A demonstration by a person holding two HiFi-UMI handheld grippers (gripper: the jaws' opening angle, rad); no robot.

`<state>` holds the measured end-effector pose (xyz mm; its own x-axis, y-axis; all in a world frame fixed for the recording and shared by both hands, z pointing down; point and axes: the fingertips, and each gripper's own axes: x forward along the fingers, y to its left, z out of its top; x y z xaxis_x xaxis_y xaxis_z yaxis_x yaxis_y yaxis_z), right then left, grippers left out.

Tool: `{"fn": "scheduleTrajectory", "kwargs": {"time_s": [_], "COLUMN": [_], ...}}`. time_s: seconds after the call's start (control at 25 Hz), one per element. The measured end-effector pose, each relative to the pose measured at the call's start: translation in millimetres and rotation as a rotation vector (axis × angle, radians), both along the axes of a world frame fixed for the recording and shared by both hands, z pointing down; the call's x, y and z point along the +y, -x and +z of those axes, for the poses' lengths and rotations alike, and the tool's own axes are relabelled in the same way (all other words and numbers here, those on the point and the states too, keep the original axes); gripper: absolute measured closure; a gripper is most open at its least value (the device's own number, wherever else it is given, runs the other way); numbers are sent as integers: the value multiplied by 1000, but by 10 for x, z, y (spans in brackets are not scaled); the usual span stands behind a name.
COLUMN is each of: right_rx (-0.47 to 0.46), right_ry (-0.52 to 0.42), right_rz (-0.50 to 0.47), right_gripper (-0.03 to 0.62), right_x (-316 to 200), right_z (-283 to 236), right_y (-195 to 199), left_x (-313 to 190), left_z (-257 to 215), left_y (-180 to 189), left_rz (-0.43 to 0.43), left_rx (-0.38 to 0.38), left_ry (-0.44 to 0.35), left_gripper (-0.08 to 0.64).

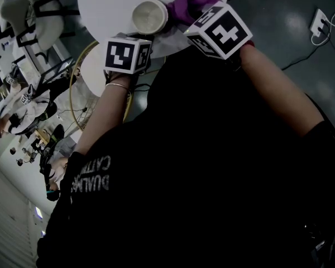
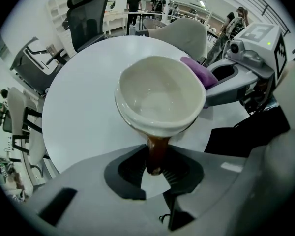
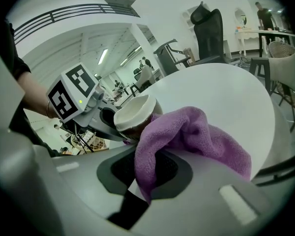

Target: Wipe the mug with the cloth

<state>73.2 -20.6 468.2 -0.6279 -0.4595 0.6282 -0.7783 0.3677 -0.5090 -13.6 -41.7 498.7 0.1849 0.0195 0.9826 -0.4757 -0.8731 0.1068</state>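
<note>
The left gripper [image 2: 155, 176] is pointing steeply down and is holding the mug [image 2: 160, 90] by its brown handle [image 2: 157, 154]. Its fingers [image 2: 122, 173] are standing partly closed, with the handle running straight down into the narrow gap between them and both pads pinching it. The mug is showing a white rim and a pale inside to the left gripper view, with its mouth facing that camera and a brown outer wall below the rim. In the head view it is sitting over the near part of the round white table [image 2: 83, 107]; whether its base is touching the table is not showing.

The right gripper [image 3: 147, 173] is clamping the purple cloth [image 3: 196, 136]. Its fingers [image 3: 125, 168] are closing on a fold of the cloth, which is filling the gap between them and hanging out of it in a short tail towards the camera. The rest of the cloth is bunching up over the front of the gripper and pressing against the side of the mug just under its rim, on the side away from the handle. In the left gripper view a purple edge of it is peeking out from behind the mug's right rim.

The two grippers are facing each other across the mug, each one's marker cube showing in the other's view.
</note>
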Motion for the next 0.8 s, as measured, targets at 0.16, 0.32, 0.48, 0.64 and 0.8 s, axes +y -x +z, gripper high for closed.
{"fn": "scheduleTrajectory", "kwargs": {"time_s": [0.16,0.32,0.48,0.64,0.8], "right_rx": [13,19,21,18,-6], "right_ry": [-22,-45,-59,-92,-104], "right_rz": [-7,-5,-2,-2,-18], "right_gripper": [543,543,543,543,543], "right_x": [21,20,62,74,119], "right_z": [-10,-27,-23,-55,-85], "right_y": [30,32,39,65,157], "left_x": [94,65,88,76,45], "left_z": [10,13,18,17,2], "left_y": [26,21,20,23,37], "left_rz": [51,161,240,243,232], "left_rx": [-34,-65,-94,-104,-99], "left_ry": [-4,-57,-97,-85,-83], "left_gripper": [494,489,486,488,489]}}
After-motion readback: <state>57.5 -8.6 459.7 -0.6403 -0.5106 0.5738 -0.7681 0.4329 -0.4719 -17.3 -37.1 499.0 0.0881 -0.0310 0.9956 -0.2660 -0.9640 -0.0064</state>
